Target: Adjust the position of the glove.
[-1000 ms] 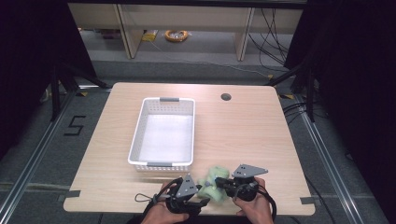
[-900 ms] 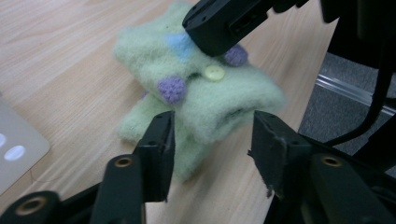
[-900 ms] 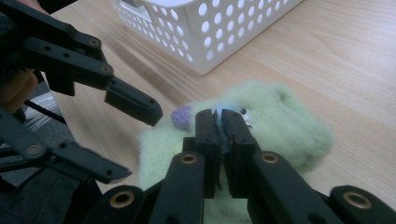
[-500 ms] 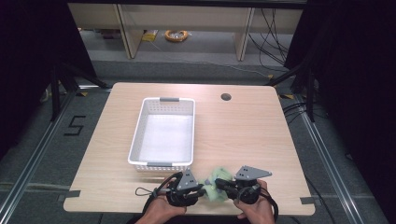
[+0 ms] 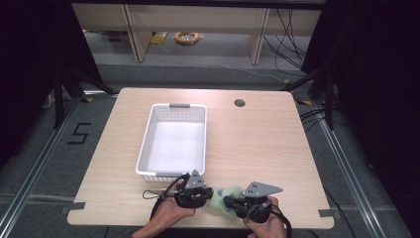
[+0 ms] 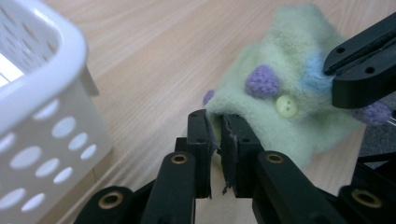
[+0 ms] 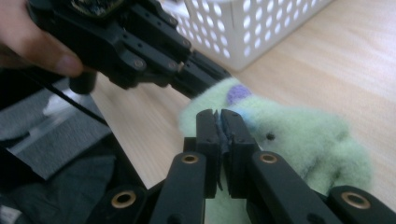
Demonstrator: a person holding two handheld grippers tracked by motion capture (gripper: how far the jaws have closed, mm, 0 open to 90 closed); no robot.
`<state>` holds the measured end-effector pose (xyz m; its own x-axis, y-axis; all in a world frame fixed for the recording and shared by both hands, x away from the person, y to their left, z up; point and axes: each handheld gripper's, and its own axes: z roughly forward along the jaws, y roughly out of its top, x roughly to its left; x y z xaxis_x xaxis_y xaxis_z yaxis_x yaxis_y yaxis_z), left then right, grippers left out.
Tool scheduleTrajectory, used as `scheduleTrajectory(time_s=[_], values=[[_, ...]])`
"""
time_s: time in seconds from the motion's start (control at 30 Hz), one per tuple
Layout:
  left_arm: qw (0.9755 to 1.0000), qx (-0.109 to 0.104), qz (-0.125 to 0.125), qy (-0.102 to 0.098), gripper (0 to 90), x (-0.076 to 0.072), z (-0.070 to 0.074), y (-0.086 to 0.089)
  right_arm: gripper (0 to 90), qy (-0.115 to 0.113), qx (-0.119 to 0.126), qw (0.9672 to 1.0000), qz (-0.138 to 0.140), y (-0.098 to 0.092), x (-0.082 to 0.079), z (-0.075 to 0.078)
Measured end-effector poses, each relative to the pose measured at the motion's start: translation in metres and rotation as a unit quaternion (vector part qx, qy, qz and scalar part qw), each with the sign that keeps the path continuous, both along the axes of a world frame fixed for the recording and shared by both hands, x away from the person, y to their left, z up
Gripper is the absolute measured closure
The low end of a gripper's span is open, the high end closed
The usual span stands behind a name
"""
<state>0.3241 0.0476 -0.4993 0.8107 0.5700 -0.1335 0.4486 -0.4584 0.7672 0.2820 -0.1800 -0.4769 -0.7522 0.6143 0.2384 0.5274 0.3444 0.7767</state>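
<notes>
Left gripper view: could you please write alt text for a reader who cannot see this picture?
The left gripper, its two black jaws having just closed, pinches the edge of a fuzzy pale green cloth item with purple knitted bumps and a small button on a light wooden table. The right gripper grips its far side; a white perforated plastic basket stands at left.

Your pale green fleece toy — purple knobs, a button — lies on the table's near edge, pinched at both ends.

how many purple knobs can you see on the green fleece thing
3 in the left gripper view: one above the button, one at the fleece's left edge, one at right beneath the right tongs. More may be hidden.
</notes>
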Motion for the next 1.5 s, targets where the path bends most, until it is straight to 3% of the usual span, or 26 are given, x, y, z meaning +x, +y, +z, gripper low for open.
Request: scheduleTrajectory(time_s=[0.07, 0.1, 0.13, 0.2, 0.23, 0.33, 0.37, 0.4, 0.43, 0.5, 0.53, 0.57, 0.63, 0.77, 0.87, 0.9, 0.97, 1.03, 1.13, 1.33, 1.37, 1.5], values=[[1.0000, 0.008, -0.002, 0.001, 79.5, 0.000, -0.002, 0.001, 85.7, 0.002, -0.008, 0.9999, -0.007, -0.002, 0.002, -0.004], [1.0000, 0.008, -0.002, 0.001, 78.9, 0.000, -0.003, 0.001, 83.5, 0.021, 0.005, 0.9997, -0.010, -0.004, 0.004, -0.007], [1.0000, 0.008, -0.002, 0.001, 77.9, 0.000, -0.003, 0.001, 83.5, 0.021, 0.005, 0.9997, -0.010, -0.004, 0.004, -0.007], [0.9999, -0.001, 0.009, 0.011, 75.9, -0.001, -0.004, 0.000, 79.2, 0.016, -0.005, 0.9998, -0.012, -0.007, 0.005, -0.007], [0.9999, 0.010, 0.000, 0.004, 74.0, 0.000, -0.003, 0.003, 72.2, 0.001, -0.007, 0.9999, -0.010, -0.008, 0.007, -0.007], [0.9999, 0.003, 0.007, 0.010, 66.7, -0.001, -0.003, 0.005, 68.1, 0.009, -0.002, 0.9999, -0.011, -0.010, 0.008, -0.004], [0.9998, -0.003, 0.012, 0.015, 64.2, -0.002, -0.003, 0.007, 61.0, 0.007, -0.001, 0.9995, -0.030, -0.014, 0.007, 0.002], [0.9999, 0.007, 0.008, 0.009, 64.2, -0.002, -0.002, 0.010, 61.0, 0.007, -0.001, 0.9995, -0.030, -0.014, 0.007, 0.002], [0.9998, -0.001, 0.011, 0.015, 62.1, -0.004, -0.001, 0.012, 59.3, 0.000, -0.003, 0.9997, -0.025, -0.017, 0.009, 0.003], [0.9993, -0.017, 0.025, 0.021, 57.1, -0.008, 0.001, 0.014, 57.3, -0.014, -0.012, 0.9986, -0.050, -0.029, 0.012, 0.008], [0.9993, -0.017, 0.025, 0.021, 55.6, -0.008, 0.001, 0.014, 57.3, -0.014, -0.012, 0.9986, -0.050, -0.029, 0.012, 0.008], [0.9992, -0.022, 0.026, 0.021, 53.7, -0.010, 0.003, 0.015, 56.7, -0.005, -0.014, 0.9975, -0.069, -0.037, 0.012, 0.010], [0.9993, -0.019, 0.023, 0.023, 51.3, -0.012, 0.005, 0.019, 55.3, -0.003, -0.028, 0.9968, -0.075, -0.043, 0.013, 0.009], [0.9978, -0.042, 0.035, 0.037, 47.2, -0.018, 0.007, 0.019, 49.3, 0.014, -0.024, 0.9961, -0.084, -0.049, 0.013, 0.004], [0.9978, -0.046, 0.031, 0.036, 43.5, -0.021, 0.010, 0.018, 46.3, 0.021, -0.021, 0.9953, -0.092, -0.050, 0.014, 0.003], [0.9972, -0.052, 0.037, 0.038, 43.5, -0.022, 0.010, 0.017, 45.2, 0.033, -0.016, 0.9951, -0.091, -0.050, 0.015, 0.002], [0.9958, -0.062, 0.041, 0.054, 40.2, -0.023, 0.011, 0.013, 43.5, 0.038, -0.019, 0.9945, -0.095, -0.048, 0.015, 0.002], [0.9956, -0.059, 0.039, 0.061, 39.4, -0.022, 0.010, 0.012, 43.6, 0.034, -0.027, 0.9947, -0.093, -0.046, 0.016, 0.001], [0.9936, -0.061, 0.045, 0.085, 38.8, -0.018, 0.005, 0.005, 44.1, 0.053, -0.030, 0.9947, -0.083, -0.043, 0.019, -0.005], [0.9918, -0.059, 0.056, 0.098, 38.0, -0.013, -0.003, -0.001, 43.3, 0.080, -0.048, 0.9923, -0.082, -0.044, 0.027, -0.013], [0.9894, -0.060, 0.053, 0.121, 38.0, -0.010, -0.005, 0.000, 43.3, 0.090, -0.048, 0.9916, -0.079, -0.046, 0.030, -0.014], [0.9874, -0.063, 0.053, 0.135, 38.1, -0.007, -0.007, -0.002, 44.1, 0.096, -0.044, 0.9917, -0.073, -0.047, 0.034, -0.017]])
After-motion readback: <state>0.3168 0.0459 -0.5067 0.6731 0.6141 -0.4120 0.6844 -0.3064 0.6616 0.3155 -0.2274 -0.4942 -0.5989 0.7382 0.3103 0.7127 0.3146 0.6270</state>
